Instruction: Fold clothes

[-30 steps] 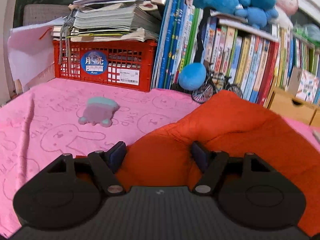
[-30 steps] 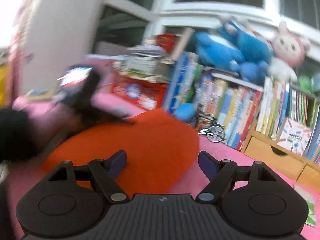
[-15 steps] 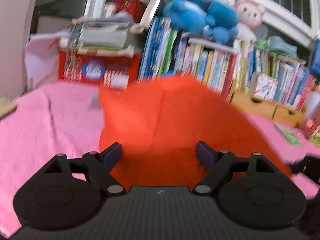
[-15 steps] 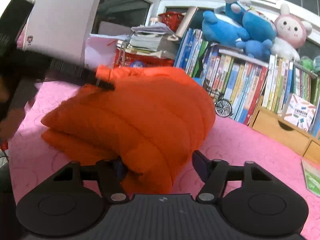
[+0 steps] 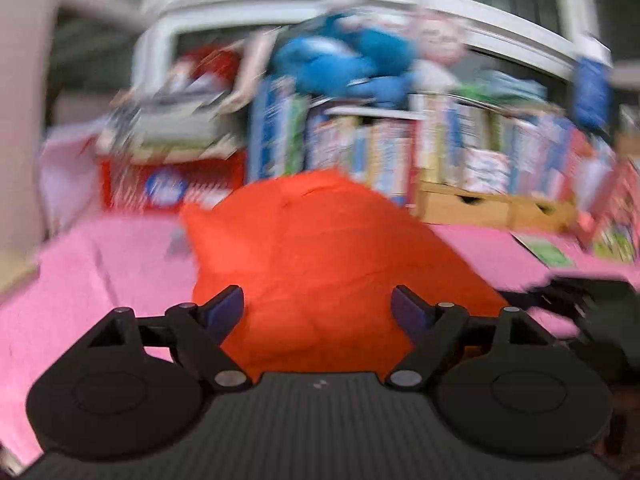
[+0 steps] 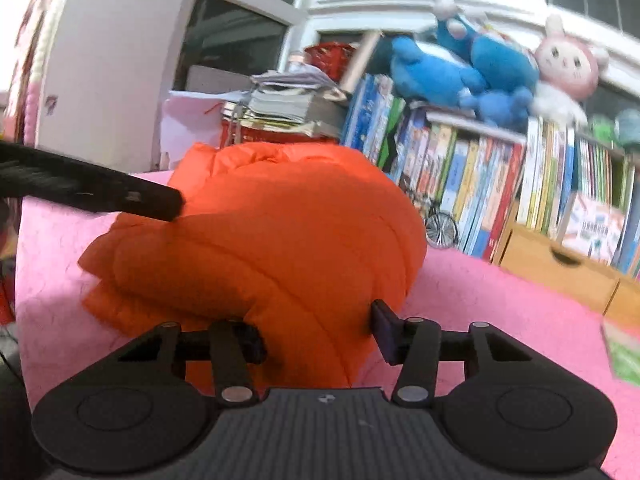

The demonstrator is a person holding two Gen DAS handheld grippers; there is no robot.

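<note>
The orange jacket [image 6: 272, 236] lies bunched on the pink cloth [image 6: 500, 300] covering the worktop, in front of the books [image 6: 480, 180]. The right gripper [image 6: 318, 330] has its fingers around a near fold of the jacket, pressing into it. The left gripper [image 5: 318, 308] sits at the jacket's near edge, fingers wide, gripping nothing.
</note>
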